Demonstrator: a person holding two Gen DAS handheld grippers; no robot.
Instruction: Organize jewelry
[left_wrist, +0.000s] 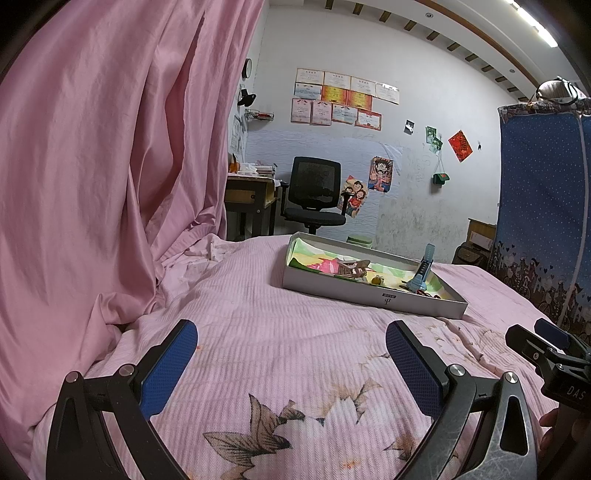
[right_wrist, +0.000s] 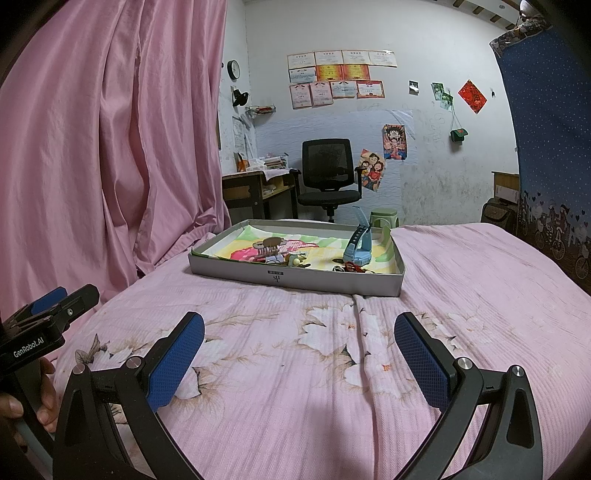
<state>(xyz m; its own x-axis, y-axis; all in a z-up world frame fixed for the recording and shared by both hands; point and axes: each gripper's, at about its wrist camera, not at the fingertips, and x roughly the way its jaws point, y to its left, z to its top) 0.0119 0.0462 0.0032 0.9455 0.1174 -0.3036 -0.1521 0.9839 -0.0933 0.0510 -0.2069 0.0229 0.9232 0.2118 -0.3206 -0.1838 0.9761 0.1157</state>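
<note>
Lying on the pink flowered bedspread (right_wrist: 461, 266), well ahead of both tongs, a shallow grey cardboard box lid (right_wrist: 295, 275) serves as the jewelry tray, and neither tool touches it. The right gripper (right_wrist: 299, 343) hovers low over the bedspread with its blue-padded fingers (right_wrist: 177, 356) spread wide and nothing between them; the tray sits straight ahead of its gap, slightly to the left, with a stretch of bare quilt between. The left gripper (left_wrist: 291, 354) is likewise spread wide and empty, and from its view the tray (left_wrist: 369, 291) lies ahead and off to the right, turned at an angle. Inside the tray, on a bright printed liner, a brown claw hair clip (right_wrist: 271, 247) stands near the middle, a light blue watch (right_wrist: 358, 247) rests toward the right end with its strap sticking up, and a few small pieces, one red (right_wrist: 354, 266), lie along the near wall; these are too small to name surely. Each tool shows at the edge of the other's view, side by side above the bed, with a hand (right_wrist: 22, 402) wrapped round the left one's handle. A pink curtain (left_wrist: 92, 166) hangs on the left, and a black office chair (right_wrist: 328, 173) stands beyond the bed by a desk (right_wrist: 255, 188).
</note>
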